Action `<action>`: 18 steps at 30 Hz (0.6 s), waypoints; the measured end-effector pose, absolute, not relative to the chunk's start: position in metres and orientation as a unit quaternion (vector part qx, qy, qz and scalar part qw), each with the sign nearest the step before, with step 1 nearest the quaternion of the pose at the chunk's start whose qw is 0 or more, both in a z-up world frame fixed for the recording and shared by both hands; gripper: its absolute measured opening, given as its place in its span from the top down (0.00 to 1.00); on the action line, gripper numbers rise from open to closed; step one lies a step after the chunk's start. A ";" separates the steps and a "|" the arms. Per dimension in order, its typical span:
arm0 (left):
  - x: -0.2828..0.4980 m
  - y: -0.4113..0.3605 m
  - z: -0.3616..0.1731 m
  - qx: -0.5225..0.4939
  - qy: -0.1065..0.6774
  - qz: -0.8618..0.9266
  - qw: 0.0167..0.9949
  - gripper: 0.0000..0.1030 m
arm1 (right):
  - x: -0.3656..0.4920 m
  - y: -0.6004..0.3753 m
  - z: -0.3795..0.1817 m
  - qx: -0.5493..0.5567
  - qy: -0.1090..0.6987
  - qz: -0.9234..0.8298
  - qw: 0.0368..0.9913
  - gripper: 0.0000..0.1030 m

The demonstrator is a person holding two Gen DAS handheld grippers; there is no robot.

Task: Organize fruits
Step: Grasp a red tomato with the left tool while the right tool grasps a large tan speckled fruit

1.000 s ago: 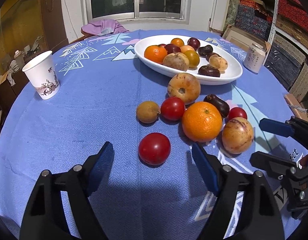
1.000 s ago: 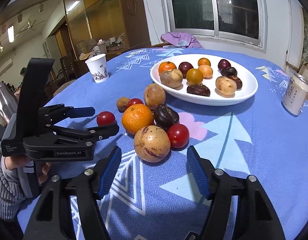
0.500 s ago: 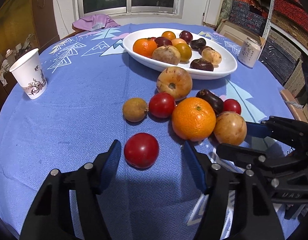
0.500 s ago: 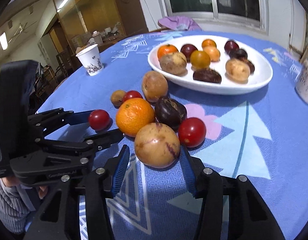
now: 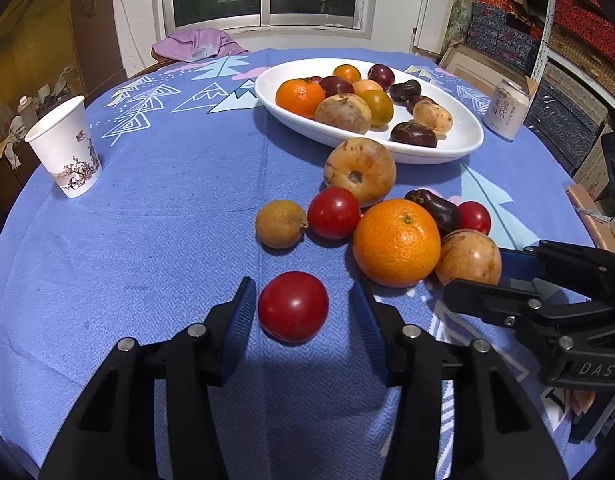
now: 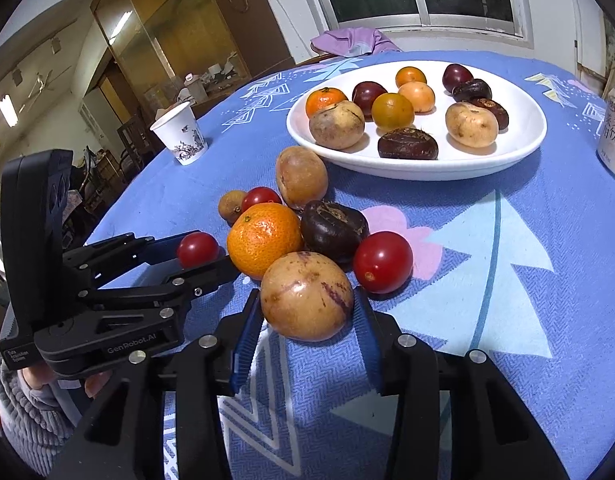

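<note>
We have both claws low over the blue patterned tablecloth [image 5: 147,220], each working on a loose fruit on our side of the white oval ceramic dish [image 5: 459,148], which already carries a dozen or so fruits.

Our left gripper [image 5: 299,312] is closing around the small round red tomato [image 5: 293,306], the loose fruit farthest from the dish. The tomato sits between the blue pads with a sliver of cloth showing on either side, so nothing is gripped yet. Our right gripper [image 6: 307,320] is also closing, on the large tan passion fruit with purple streaks [image 6: 307,296], and here the pads look to be touching its flanks, or very nearly.

What worries us:

- The tomato is smooth and round. If one pad reaches it first, we expect it to roll away across the cloth, or to squirt out forward.
- It is soft-skinned, so too hard a squeeze could split it.
- The passion fruit lies against the big bright orange [image 6: 265,240] and close to a second red tomato [image 6: 383,262]. Lifting it may set those rolling.
- Our two claws sit side by side, close together. Rising at once toward the dish, they could knock each other.
- The dish is crowded, so a careless drop could bump fruit over its shallow rim.
</note>
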State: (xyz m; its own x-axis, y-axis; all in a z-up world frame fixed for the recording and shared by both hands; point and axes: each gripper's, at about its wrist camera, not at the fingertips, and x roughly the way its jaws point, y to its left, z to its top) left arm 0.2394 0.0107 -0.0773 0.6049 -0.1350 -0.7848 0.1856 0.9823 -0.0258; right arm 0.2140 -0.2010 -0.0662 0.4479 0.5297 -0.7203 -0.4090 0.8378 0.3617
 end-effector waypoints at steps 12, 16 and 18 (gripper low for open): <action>0.239 0.008 -0.078 0.043 0.434 -0.081 0.896 0.57 | 0.217 -0.210 -0.069 0.107 0.449 0.295 0.837 0.54; 0.239 0.007 -0.078 0.046 0.434 -0.079 0.896 0.57 | 0.216 -0.205 -0.067 0.091 0.447 0.293 0.840 0.51; 0.239 0.007 -0.078 0.046 0.434 -0.079 0.896 0.57 | 0.216 -0.205 -0.067 0.093 0.446 0.292 0.841 0.51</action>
